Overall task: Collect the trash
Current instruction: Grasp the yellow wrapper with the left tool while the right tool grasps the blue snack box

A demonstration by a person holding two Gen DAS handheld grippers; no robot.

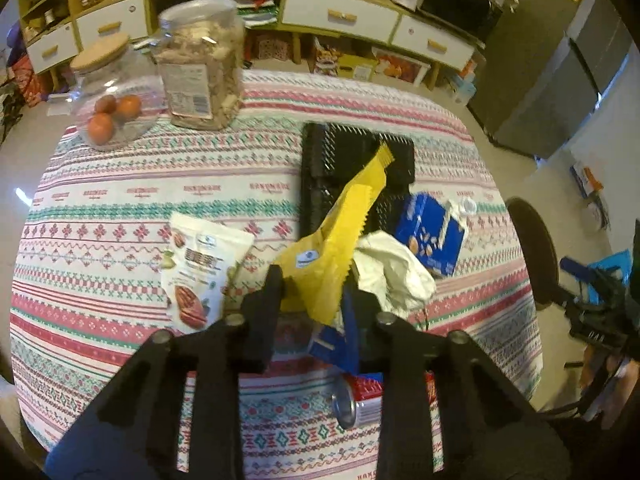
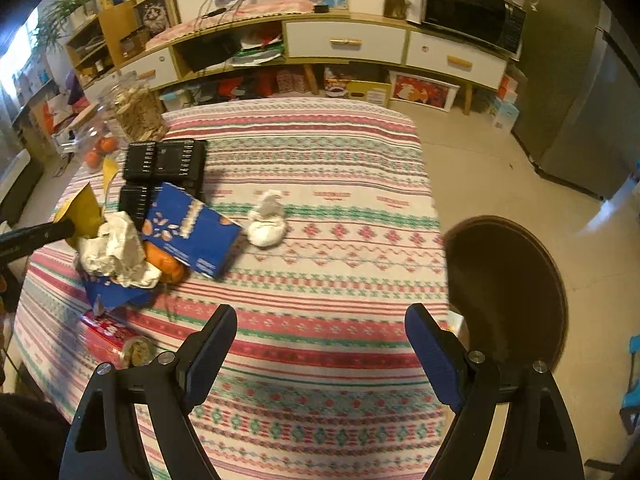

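Note:
My left gripper (image 1: 314,280) is shut on a yellow snack wrapper (image 1: 340,224), held above the patterned tablecloth; it also shows in the right wrist view (image 2: 86,204). Past it lies a black mesh basket (image 1: 320,152), also seen from the right (image 2: 168,160). Around it lie a crumpled white paper (image 1: 394,266), a blue carton (image 1: 430,232), a white nut pouch (image 1: 200,264) and a red can (image 1: 360,396). My right gripper (image 2: 320,344) is open and empty above the cloth, right of the pile. A white tissue ball (image 2: 267,222) lies ahead of it.
Two glass jars stand at the far left: one with oranges (image 1: 112,96), one with snacks (image 1: 202,64). A round brown stool (image 2: 508,284) stands beside the table's right edge. A low cabinet (image 2: 348,44) lines the far wall.

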